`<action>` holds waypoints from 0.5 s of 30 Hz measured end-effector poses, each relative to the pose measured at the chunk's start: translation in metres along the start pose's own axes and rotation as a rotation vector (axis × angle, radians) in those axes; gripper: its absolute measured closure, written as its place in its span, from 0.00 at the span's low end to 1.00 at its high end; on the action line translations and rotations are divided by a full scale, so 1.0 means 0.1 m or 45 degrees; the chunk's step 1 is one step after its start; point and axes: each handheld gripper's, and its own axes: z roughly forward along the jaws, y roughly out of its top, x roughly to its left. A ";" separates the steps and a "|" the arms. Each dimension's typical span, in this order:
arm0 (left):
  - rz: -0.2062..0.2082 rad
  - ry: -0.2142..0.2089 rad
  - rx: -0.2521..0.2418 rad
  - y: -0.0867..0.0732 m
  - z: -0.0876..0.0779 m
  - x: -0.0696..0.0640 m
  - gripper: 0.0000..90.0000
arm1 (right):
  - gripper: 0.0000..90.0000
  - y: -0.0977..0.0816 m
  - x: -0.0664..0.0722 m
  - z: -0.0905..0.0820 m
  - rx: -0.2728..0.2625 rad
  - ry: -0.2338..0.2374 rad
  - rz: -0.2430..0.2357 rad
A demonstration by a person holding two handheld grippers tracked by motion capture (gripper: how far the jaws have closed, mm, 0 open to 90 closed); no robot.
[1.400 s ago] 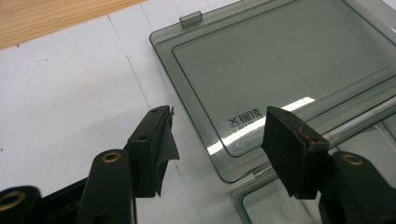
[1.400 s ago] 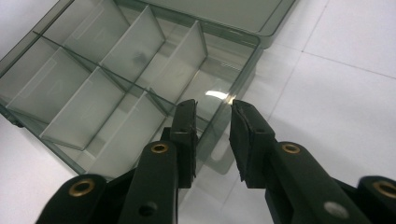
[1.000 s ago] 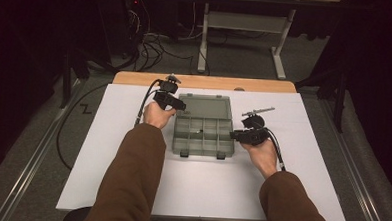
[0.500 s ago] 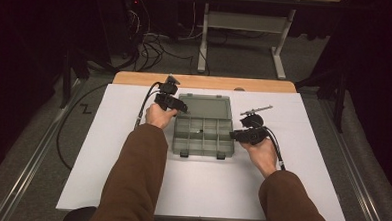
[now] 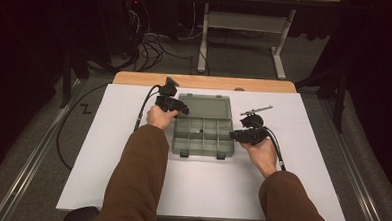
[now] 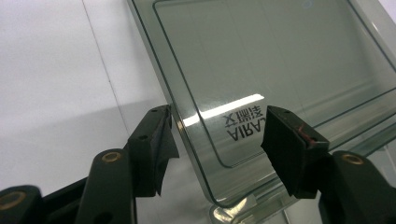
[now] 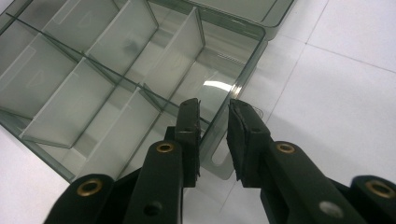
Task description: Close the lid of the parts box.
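Note:
A clear grey compartment box lies open in the middle of the white table, its base (image 5: pixel 202 152) near me and its lid (image 5: pixel 204 106) laid flat beyond. My left gripper (image 5: pixel 180 108) is at the lid's near left corner. In the left gripper view it (image 6: pixel 217 135) stands open, the jaws either side of the lid's (image 6: pixel 280 60) edge and printed label. My right gripper (image 5: pixel 235 135) is at the base's right side. In the right gripper view it (image 7: pixel 214 126) is closed on the right wall (image 7: pixel 252 60), one jaw inside the box and one outside. A small dark item (image 5: pixel 197 132) sits in a middle compartment.
White boards cover the table (image 5: pixel 300 195), with bare surface to the left, right and front of the box. A wooden strip (image 5: pixel 205 82) runs along the far edge. Cables (image 5: pixel 144 108) trail from the grippers, and a desk frame stands on the floor beyond.

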 end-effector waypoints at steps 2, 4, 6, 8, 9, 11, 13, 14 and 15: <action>-0.005 -0.004 0.003 0.00 0.00 0.01 0.47 | 0.84 0.00 0.00 0.00 0.000 0.003 -0.001; -0.019 -0.019 0.001 0.00 0.01 0.03 0.47 | 0.84 0.00 0.00 0.00 0.000 0.001 -0.001; -0.029 -0.031 0.004 0.00 0.02 0.04 0.47 | 0.84 0.00 0.00 0.00 0.000 0.001 -0.003; -0.036 -0.038 0.005 0.00 0.02 0.04 0.46 | 0.84 0.00 0.00 0.00 0.001 0.000 0.000; -0.041 -0.046 0.003 0.00 0.02 0.04 0.46 | 0.84 0.00 0.00 0.00 0.001 -0.001 -0.001; -0.042 -0.047 0.003 0.00 0.02 0.04 0.47 | 0.84 0.00 0.00 0.00 0.001 0.000 -0.001; -0.050 -0.050 0.004 0.00 0.03 0.04 0.47 | 0.84 0.00 0.00 0.00 0.000 0.000 -0.003; -0.050 -0.050 0.003 0.00 0.03 0.04 0.47 | 0.84 0.00 0.00 0.00 0.000 0.000 -0.003; -0.048 -0.049 0.002 0.00 0.03 0.04 0.47 | 0.84 0.00 0.00 0.00 0.000 0.000 -0.003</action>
